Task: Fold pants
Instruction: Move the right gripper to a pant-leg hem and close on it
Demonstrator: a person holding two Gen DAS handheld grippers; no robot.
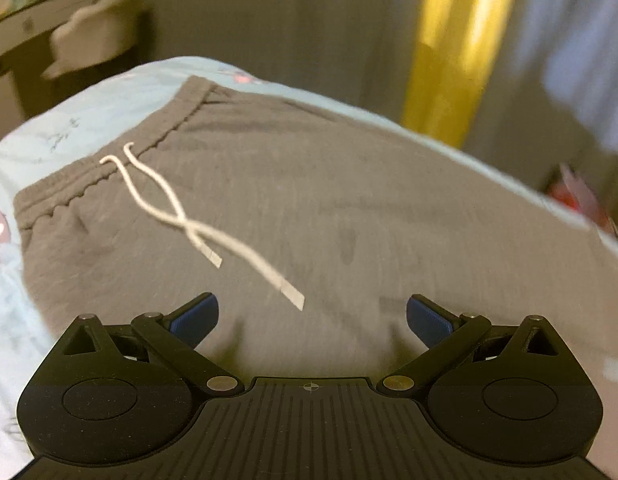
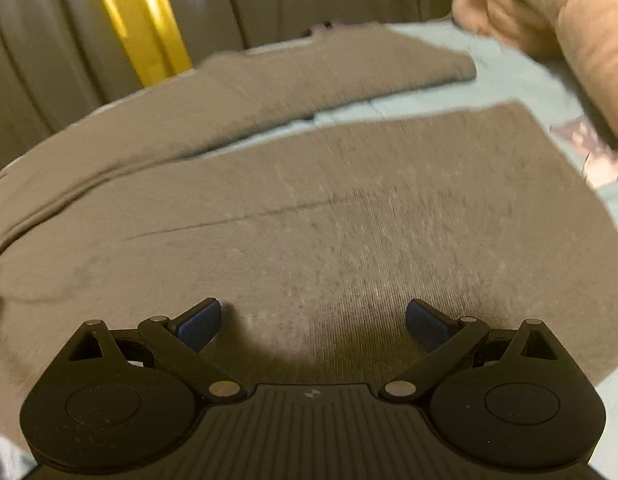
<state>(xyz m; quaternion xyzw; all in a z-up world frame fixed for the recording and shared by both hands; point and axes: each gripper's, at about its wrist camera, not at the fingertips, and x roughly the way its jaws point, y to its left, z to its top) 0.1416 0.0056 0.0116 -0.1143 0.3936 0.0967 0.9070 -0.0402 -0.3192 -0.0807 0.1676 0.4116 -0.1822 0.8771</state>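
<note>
Grey-brown pants (image 1: 329, 208) lie spread flat on a light blue bed sheet (image 1: 109, 100). In the left wrist view I see the waistband (image 1: 109, 160) at the upper left and the white drawstring (image 1: 197, 224) lying across the fabric. My left gripper (image 1: 313, 316) is open and empty, just above the pants below the drawstring ends. In the right wrist view the two legs (image 2: 349, 208) run away from me, the far leg (image 2: 309, 76) split off from the near one. My right gripper (image 2: 313, 320) is open and empty over the near leg.
A yellow curtain strip (image 1: 453, 48) and grey curtains hang behind the bed. A white cabinet (image 1: 81, 36) stands at the upper left. A pink plush toy (image 2: 549, 12) lies at the right on the sheet (image 2: 509, 80). The image is motion-blurred.
</note>
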